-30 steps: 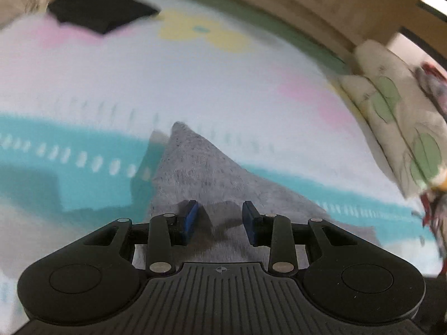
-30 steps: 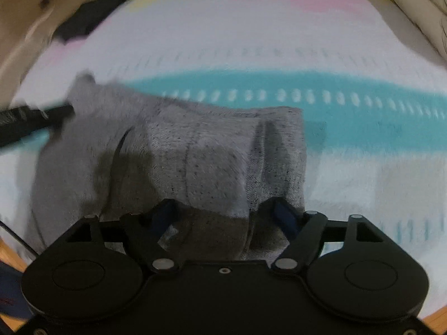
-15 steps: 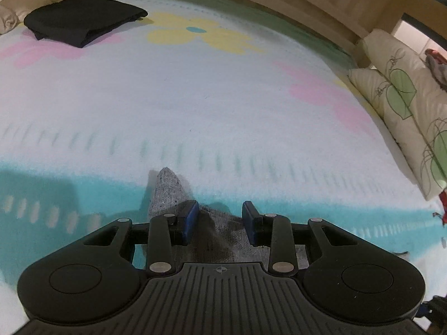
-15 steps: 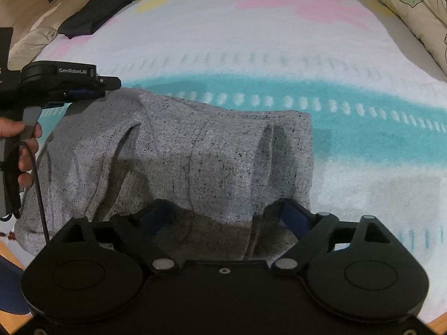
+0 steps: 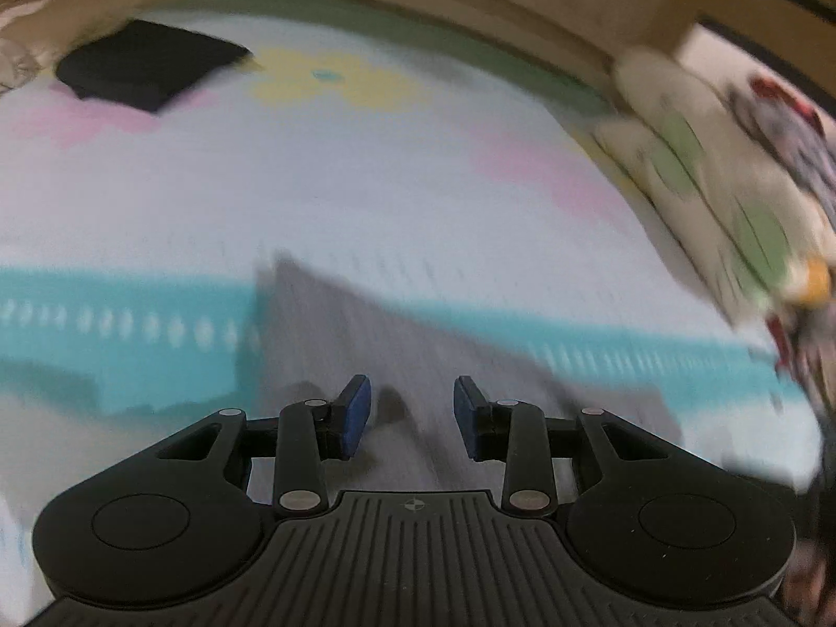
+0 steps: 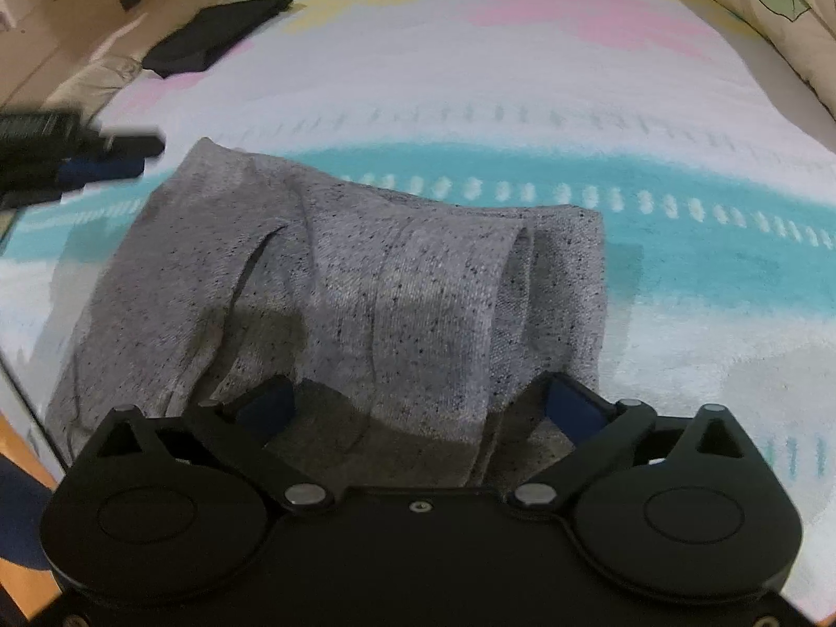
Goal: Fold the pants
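Grey speckled pants [image 6: 392, 287] lie folded in a wide block on the patterned bedspread [image 6: 522, 78]. My right gripper [image 6: 418, 397] hovers over their near edge. Its jaws are opening wide, with grey cloth below and between them and the pads clear of it. My left gripper [image 5: 413, 397] stands open above the left part of the pants [image 5: 366, 339], nothing pinched between its blue pads [image 5: 355, 407]. In the right wrist view the left gripper [image 6: 141, 157] is blurred, just left of the pants' far left corner.
A folded black garment [image 6: 219, 34] [image 5: 151, 70] lies at the far left of the bed. Leaf-printed pillows [image 5: 731, 198] [image 6: 773, 5] line the right side. The bed's wooden edge [image 6: 21, 444] runs at the near left.
The right jaws have spread wider over the pants. The left gripper has pulled back and up from the far left corner, so more grey cloth shows in its view.
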